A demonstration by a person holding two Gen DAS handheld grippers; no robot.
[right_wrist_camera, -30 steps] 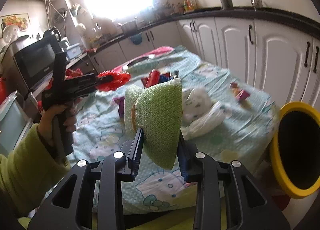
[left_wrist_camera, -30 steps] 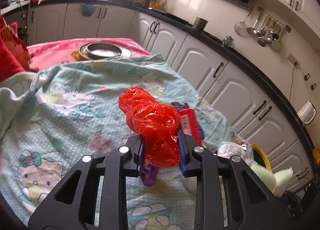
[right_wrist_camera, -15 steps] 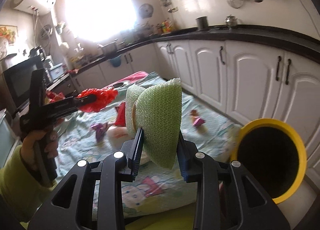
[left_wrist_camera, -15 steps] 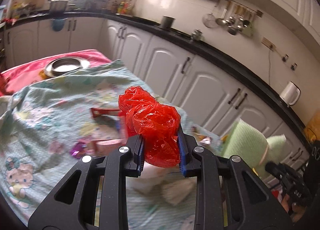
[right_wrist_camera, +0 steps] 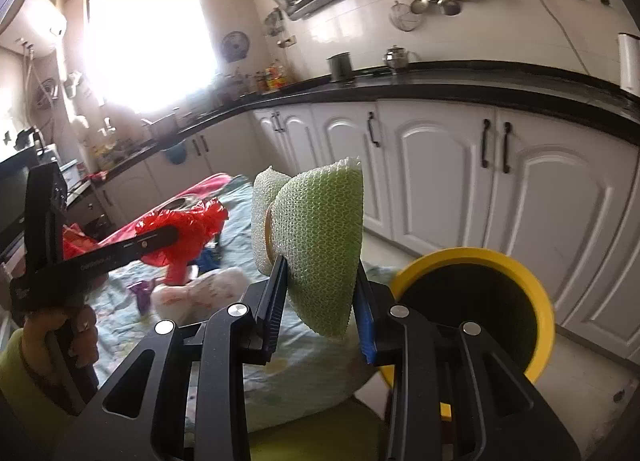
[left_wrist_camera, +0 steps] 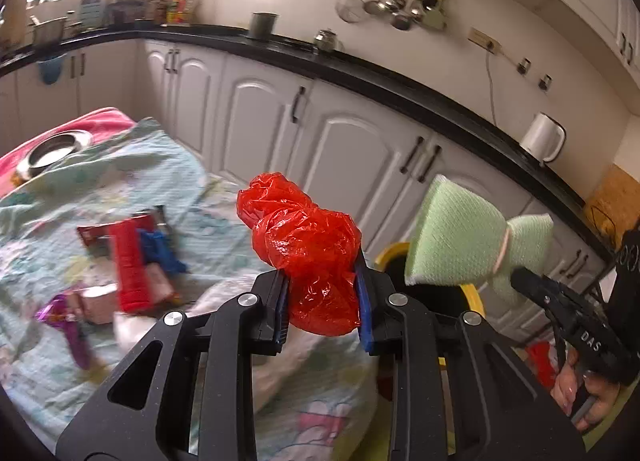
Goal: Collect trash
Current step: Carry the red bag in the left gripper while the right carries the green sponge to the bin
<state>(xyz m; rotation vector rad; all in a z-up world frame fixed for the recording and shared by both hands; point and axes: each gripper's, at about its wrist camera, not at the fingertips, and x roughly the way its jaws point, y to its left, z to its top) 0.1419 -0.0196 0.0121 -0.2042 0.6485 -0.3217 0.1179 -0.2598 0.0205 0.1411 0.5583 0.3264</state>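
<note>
My left gripper [left_wrist_camera: 322, 311] is shut on a crumpled red plastic bag [left_wrist_camera: 304, 253], held in the air over the table's right end. My right gripper [right_wrist_camera: 322, 321] is shut on a green foam net [right_wrist_camera: 320, 241] tied in the middle with a band. In the left wrist view the green net [left_wrist_camera: 468, 245] hangs above the yellow-rimmed bin [left_wrist_camera: 390, 257], most of which it and the red bag hide. In the right wrist view the bin [right_wrist_camera: 476, 301] stands just right of the net, its dark mouth facing me, and the red bag [right_wrist_camera: 182, 235] hangs at left.
More trash lies on the patterned tablecloth [left_wrist_camera: 48, 217]: a red packet [left_wrist_camera: 128, 265], a blue wrapper [left_wrist_camera: 160, 249], a purple wrapper [left_wrist_camera: 70, 325], white tissue [right_wrist_camera: 200, 293]. A steel bowl [left_wrist_camera: 52, 147] sits at the far end. White cabinets [right_wrist_camera: 460, 181] run along behind the bin.
Both grippers have swung right, away from the table's middle toward the yellow bin, each still holding its load. The bin now looms larger in the right wrist view.
</note>
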